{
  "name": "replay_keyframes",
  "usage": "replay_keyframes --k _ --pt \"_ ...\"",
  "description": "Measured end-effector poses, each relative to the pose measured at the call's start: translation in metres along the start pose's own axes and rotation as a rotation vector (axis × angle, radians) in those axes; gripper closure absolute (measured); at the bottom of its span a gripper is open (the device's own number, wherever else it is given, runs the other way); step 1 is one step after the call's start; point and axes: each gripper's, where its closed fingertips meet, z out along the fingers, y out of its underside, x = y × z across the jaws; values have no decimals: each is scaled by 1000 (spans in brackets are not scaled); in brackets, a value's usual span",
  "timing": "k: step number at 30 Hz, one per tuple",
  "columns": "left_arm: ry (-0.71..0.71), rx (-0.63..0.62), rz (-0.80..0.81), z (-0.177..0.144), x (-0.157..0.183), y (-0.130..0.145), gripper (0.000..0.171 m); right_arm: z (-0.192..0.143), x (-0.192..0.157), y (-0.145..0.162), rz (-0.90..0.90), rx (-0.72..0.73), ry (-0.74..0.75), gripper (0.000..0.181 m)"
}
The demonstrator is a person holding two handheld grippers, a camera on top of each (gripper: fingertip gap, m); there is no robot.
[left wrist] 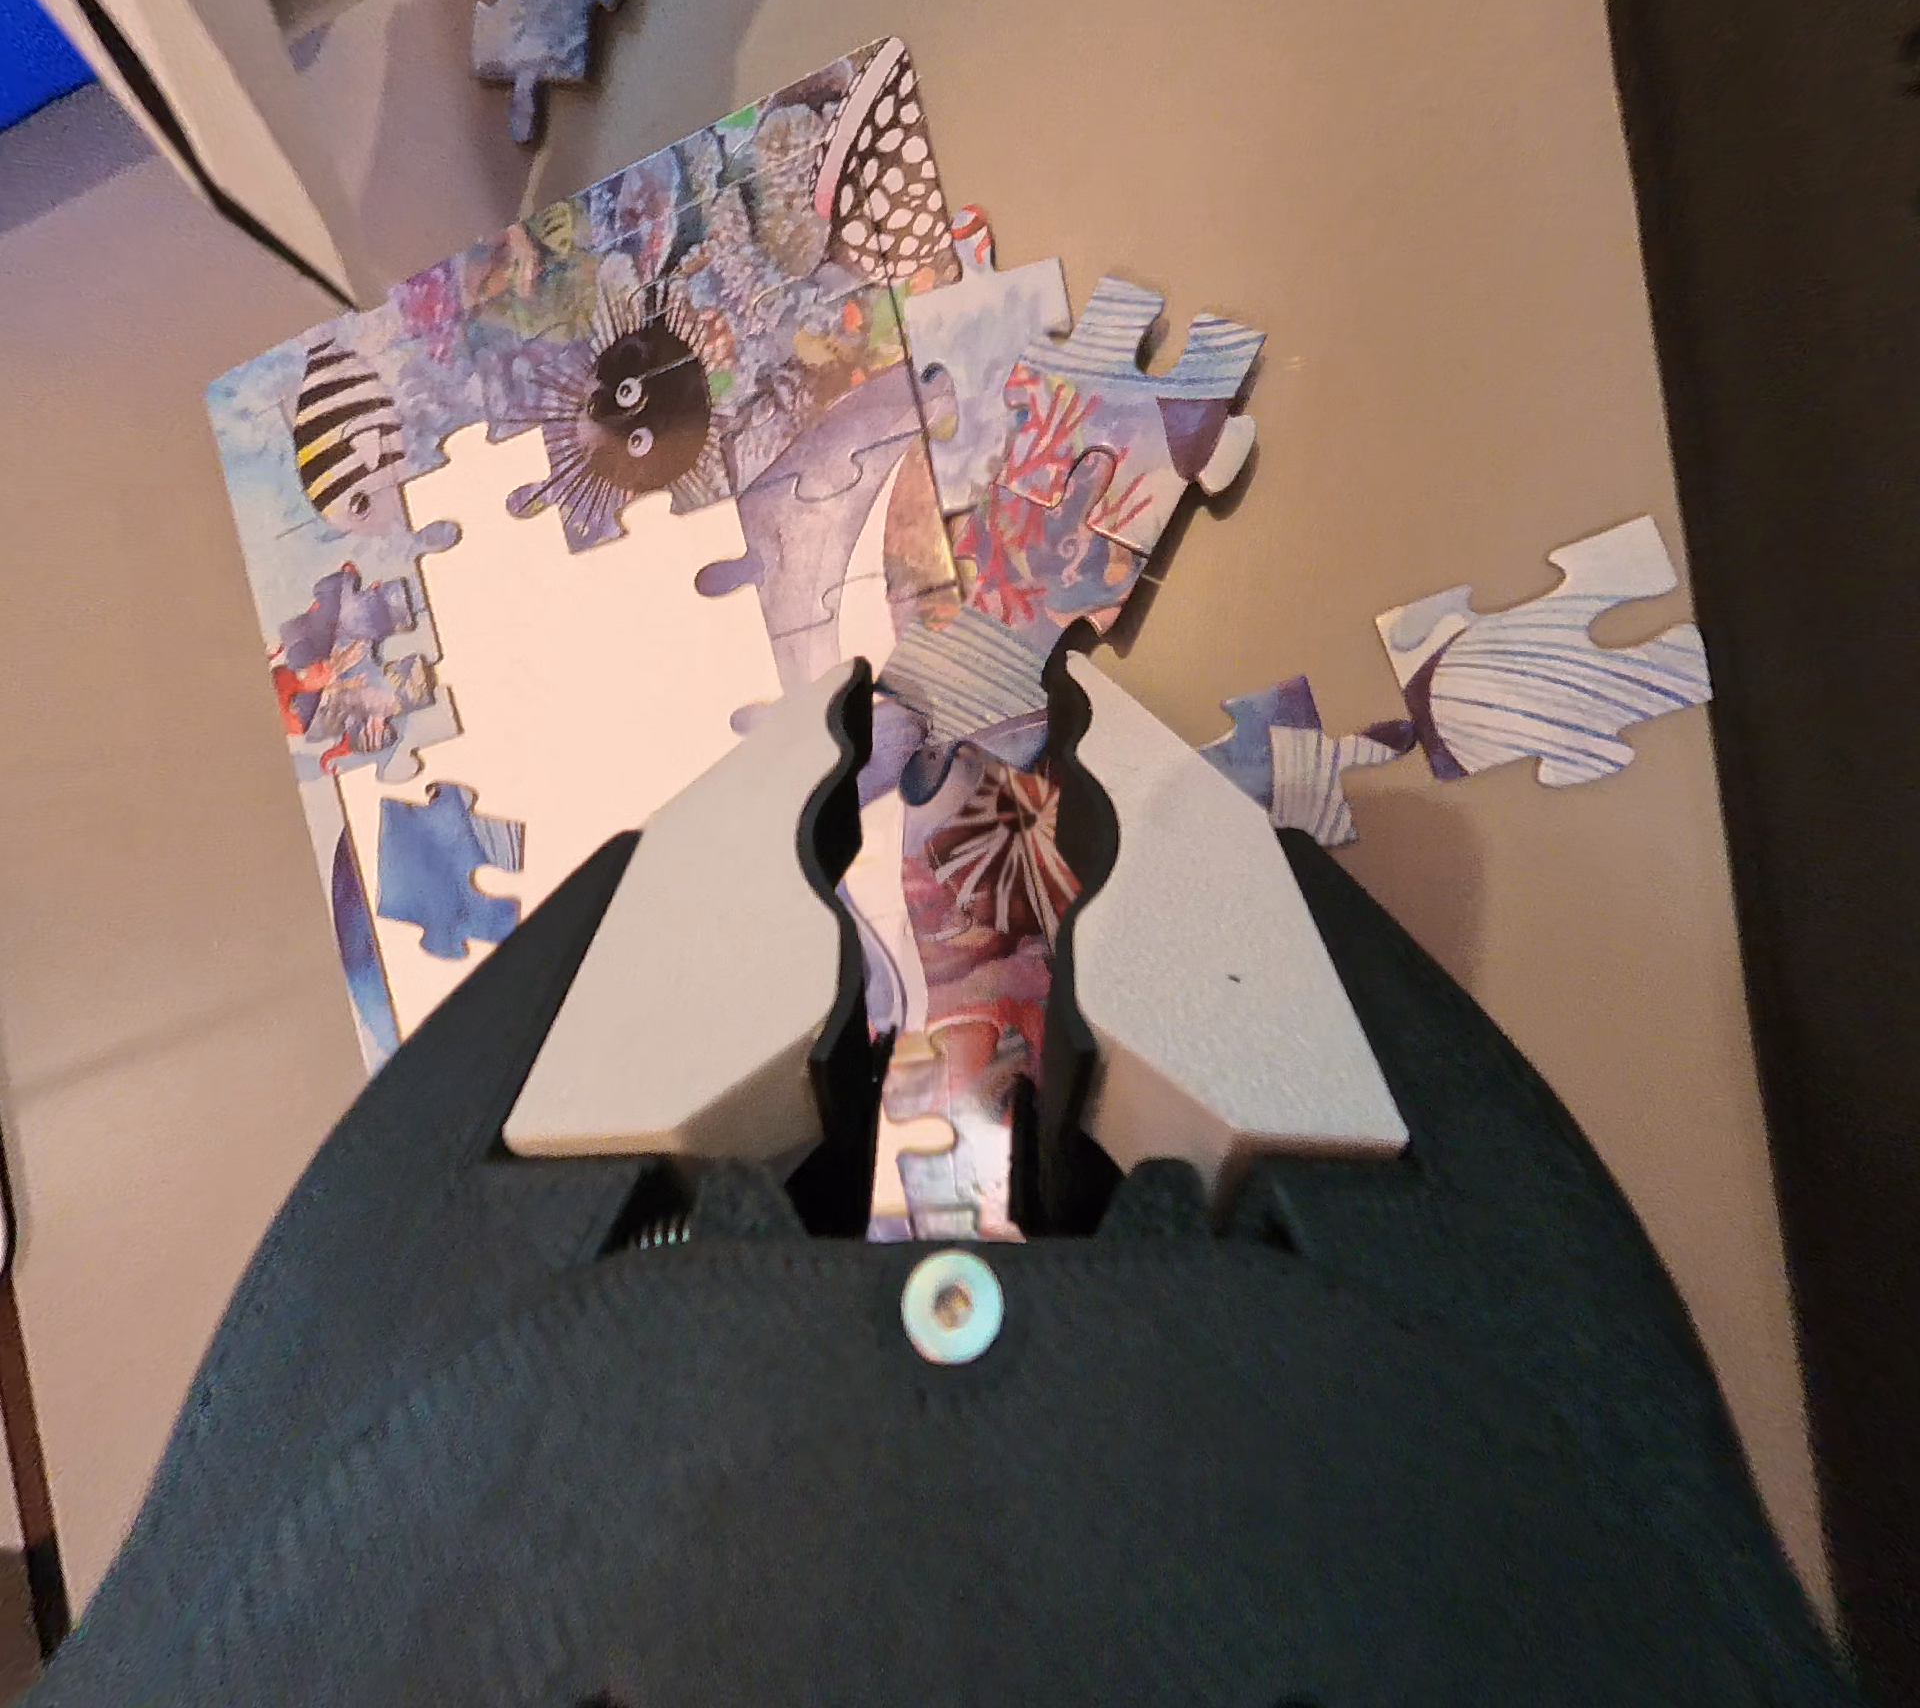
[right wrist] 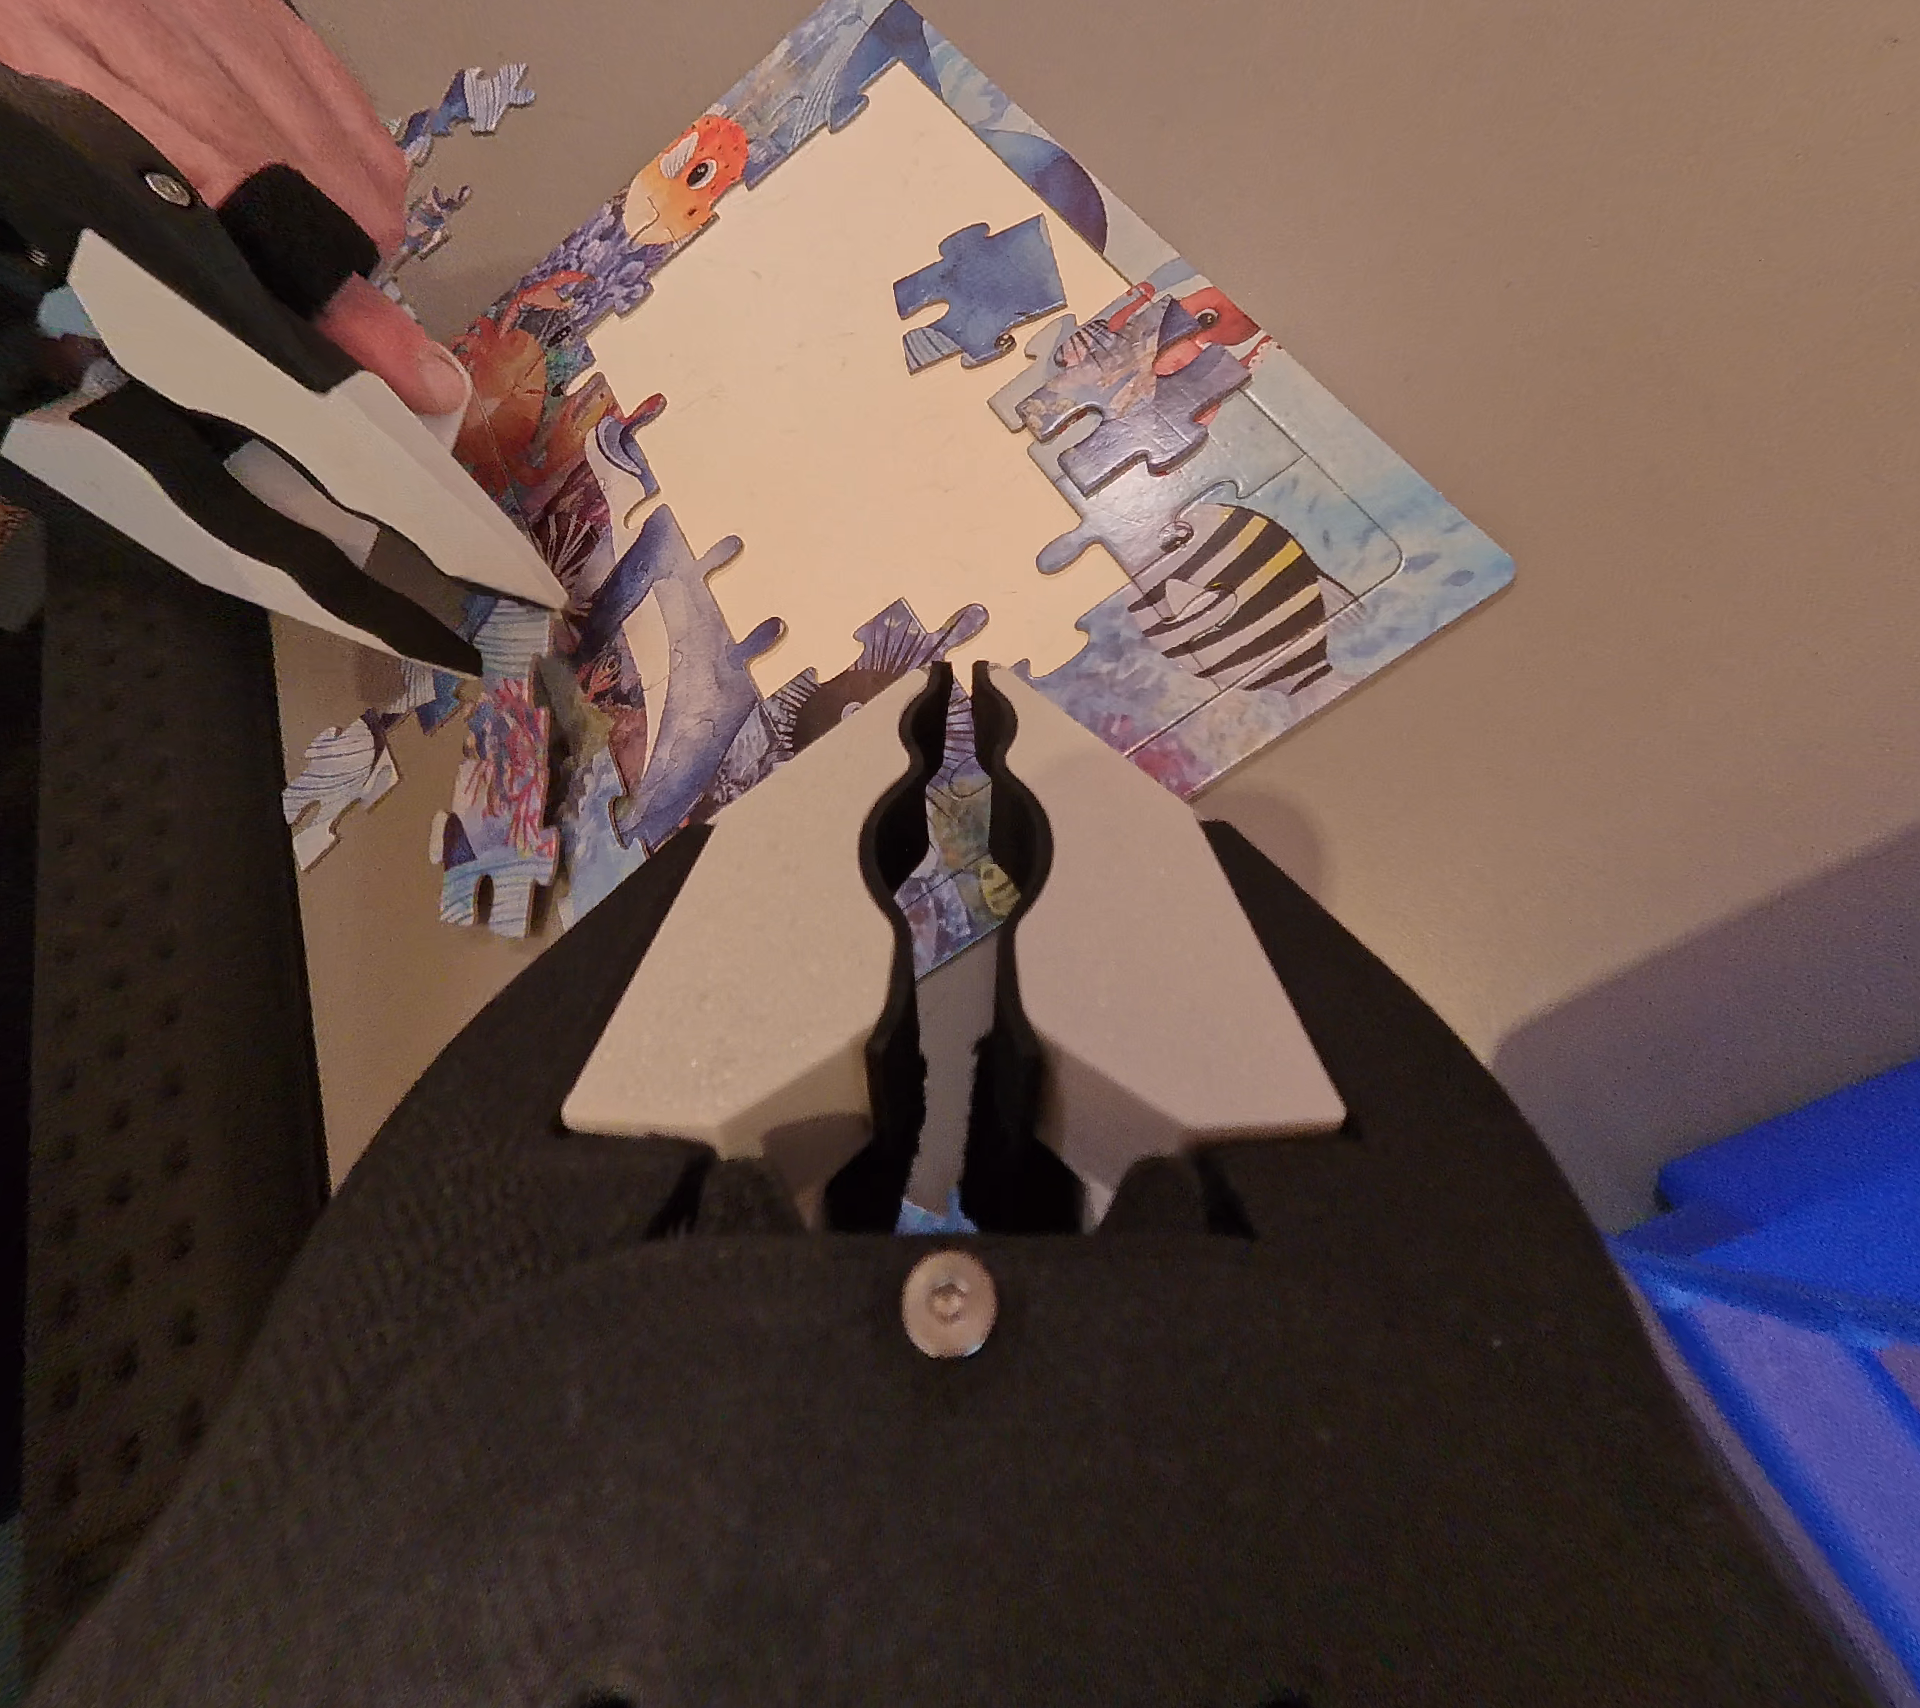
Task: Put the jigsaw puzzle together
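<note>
**Striped piece at the left gripper, puzzle gap beyond**

Grey fingers of the left gripper [left wrist: 961, 687] stand slightly apart around a striped piece [left wrist: 971, 682]; whether they pinch it I cannot tell. The puzzle board [left wrist: 582, 619] lies just ahead, its bare middle to the gripper's left. The right gripper [right wrist: 961, 671], nearly closed and empty, hovers at the board's far edge. Loose pieces [left wrist: 1538, 671] lie beside the board on the tabletop [left wrist: 1351, 100].

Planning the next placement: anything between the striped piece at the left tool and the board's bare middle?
Nothing stands between the striped piece in the left tool and the board's bare middle; only a loose blue piece lies flat there.
</note>
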Motion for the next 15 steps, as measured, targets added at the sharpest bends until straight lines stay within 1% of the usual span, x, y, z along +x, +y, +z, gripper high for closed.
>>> replay_keyframes --k 6,15 --pt "-55 -12 -64 -20 -2 21 140 1 0 1 0 -4 -2 179" --pt "-112 -43 -168 -40 -10 61 140 4 0 3 1 -14 -5 179"
